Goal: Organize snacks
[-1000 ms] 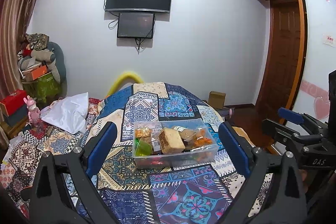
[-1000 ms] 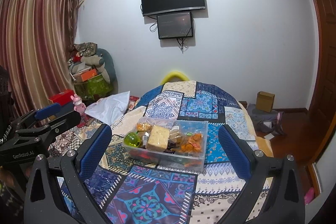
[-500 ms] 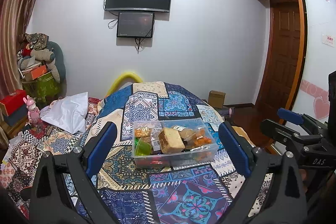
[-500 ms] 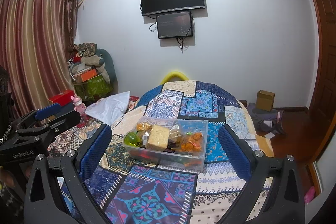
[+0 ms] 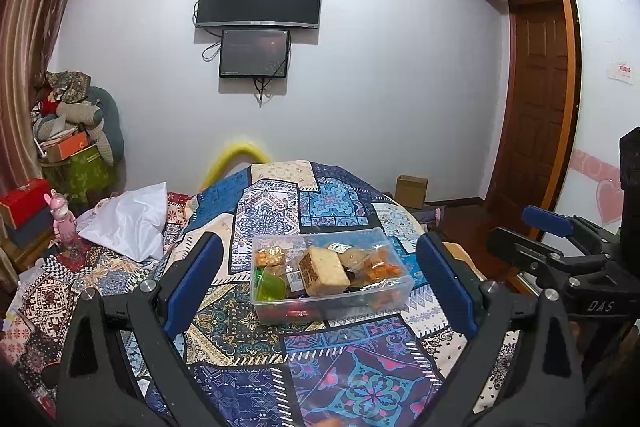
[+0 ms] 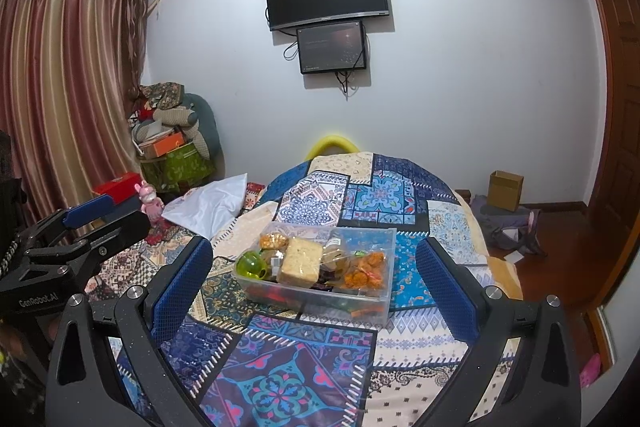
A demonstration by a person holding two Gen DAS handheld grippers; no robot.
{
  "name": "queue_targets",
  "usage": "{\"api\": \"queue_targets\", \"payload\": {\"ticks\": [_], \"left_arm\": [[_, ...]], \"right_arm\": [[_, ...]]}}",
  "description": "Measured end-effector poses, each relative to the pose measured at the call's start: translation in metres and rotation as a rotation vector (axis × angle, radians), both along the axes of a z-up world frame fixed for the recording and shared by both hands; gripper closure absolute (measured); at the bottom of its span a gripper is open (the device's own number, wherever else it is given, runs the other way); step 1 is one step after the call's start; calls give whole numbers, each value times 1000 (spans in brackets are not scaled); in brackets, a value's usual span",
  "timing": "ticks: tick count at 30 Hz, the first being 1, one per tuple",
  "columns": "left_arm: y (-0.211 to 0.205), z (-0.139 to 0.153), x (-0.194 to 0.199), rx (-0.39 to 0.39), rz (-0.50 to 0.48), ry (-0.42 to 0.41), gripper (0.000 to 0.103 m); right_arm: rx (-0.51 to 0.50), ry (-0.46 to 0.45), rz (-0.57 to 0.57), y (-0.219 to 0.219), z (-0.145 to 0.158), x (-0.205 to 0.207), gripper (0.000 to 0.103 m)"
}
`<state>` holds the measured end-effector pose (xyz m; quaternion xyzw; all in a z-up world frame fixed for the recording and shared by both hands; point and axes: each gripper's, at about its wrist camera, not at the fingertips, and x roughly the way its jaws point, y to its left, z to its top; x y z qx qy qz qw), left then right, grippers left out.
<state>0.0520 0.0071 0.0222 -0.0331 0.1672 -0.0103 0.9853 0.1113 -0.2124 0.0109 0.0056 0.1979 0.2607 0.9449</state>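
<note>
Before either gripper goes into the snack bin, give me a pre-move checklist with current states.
1. Left gripper open, holding nothing: ok.
2. Right gripper open, holding nothing: ok.
3. Clear snack bin without a lid, reachable from above: ok.
4. Bin resting flat on the patchwork cloth: ok.
5. Tan block snack lies on top, unobstructed: ok.
6. Packets at the bin's bottom identifiable: cannot tell.

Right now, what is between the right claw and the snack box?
Only bare patchwork blanket lies between the right claw and the snack box, as the right wrist view shows.
</note>
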Motion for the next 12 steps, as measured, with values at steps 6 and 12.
{"api": "queue_targets", "payload": {"ticks": [6,12], "left_arm": [[0,-4,2,-3,3,10,5],[1,-6,3,-8,-11,19,5]], "right_arm": [[0,1,-1,1,0,-1,2],[0,6,-2,2,0,-2,2]]}}
